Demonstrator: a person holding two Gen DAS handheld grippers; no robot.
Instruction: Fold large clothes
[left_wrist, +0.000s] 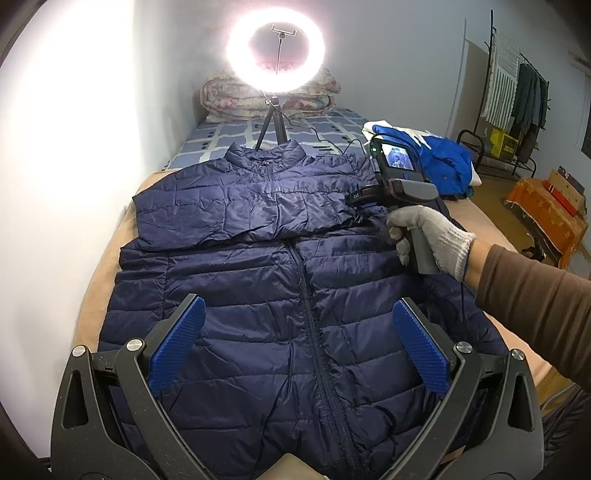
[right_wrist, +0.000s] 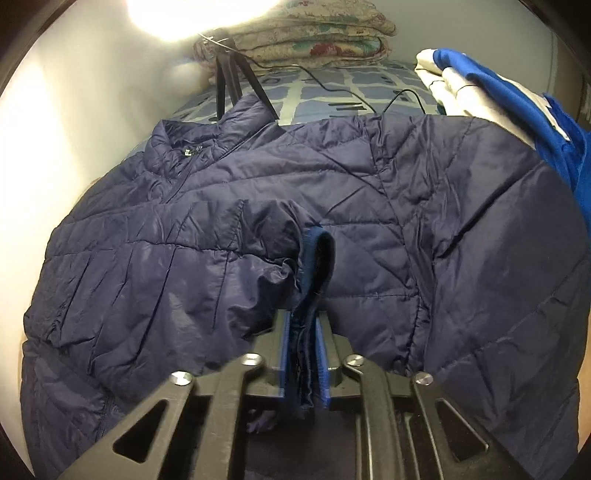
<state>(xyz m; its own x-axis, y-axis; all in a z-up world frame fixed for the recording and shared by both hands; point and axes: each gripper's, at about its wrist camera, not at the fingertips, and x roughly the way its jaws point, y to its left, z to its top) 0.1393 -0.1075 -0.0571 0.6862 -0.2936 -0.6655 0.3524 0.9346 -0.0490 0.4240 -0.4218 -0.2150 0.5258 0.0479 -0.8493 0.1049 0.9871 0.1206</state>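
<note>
A navy quilted puffer jacket (left_wrist: 295, 295) lies front up on the bed, zipped, collar at the far end. One sleeve (left_wrist: 229, 210) is folded across the chest. My left gripper (left_wrist: 299, 325) is open and empty, hovering over the jacket's lower front. My right gripper (right_wrist: 303, 332) is shut on the sleeve's cuff (right_wrist: 314, 258) and holds it over the chest; it also shows in the left wrist view (left_wrist: 360, 194), held by a gloved hand. The jacket fills the right wrist view (right_wrist: 406, 221).
A ring light on a tripod (left_wrist: 275, 48) stands behind the collar, its cable (right_wrist: 332, 88) trailing over the blue patterned sheet. Folded quilts (left_wrist: 269, 96) lie at the headboard. A blue and white garment pile (left_wrist: 443, 155) sits at the right. The wall runs along the left.
</note>
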